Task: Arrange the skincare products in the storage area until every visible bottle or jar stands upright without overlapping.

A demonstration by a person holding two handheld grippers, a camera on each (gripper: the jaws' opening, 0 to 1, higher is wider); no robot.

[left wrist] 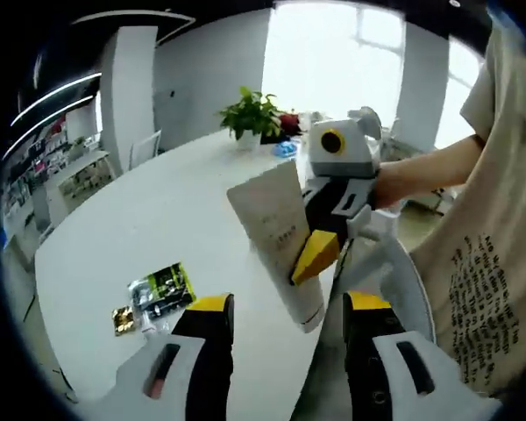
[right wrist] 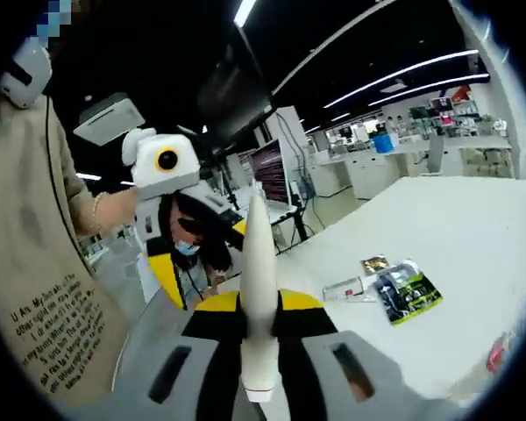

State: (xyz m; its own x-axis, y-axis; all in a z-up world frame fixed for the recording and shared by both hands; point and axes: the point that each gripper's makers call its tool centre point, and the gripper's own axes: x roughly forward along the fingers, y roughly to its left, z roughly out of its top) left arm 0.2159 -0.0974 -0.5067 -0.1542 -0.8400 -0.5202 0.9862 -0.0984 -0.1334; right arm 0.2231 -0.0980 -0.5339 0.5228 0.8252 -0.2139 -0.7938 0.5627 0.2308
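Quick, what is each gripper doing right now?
Left gripper: open, jaws apart, holding nothing.
Right gripper: shut on the white tube, held up above the table.

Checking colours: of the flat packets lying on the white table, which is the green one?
The larger black sachet with lime-green edges; the small packet beside it is gold-brown.

white table (left wrist: 158, 219) | bright window (left wrist: 324, 53) | shelves (left wrist: 35, 167), possibly stocked

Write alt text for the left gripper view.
The right gripper holds a cream squeeze tube in the air above a white table. The left gripper is open below it, and small sachets lie on the table.
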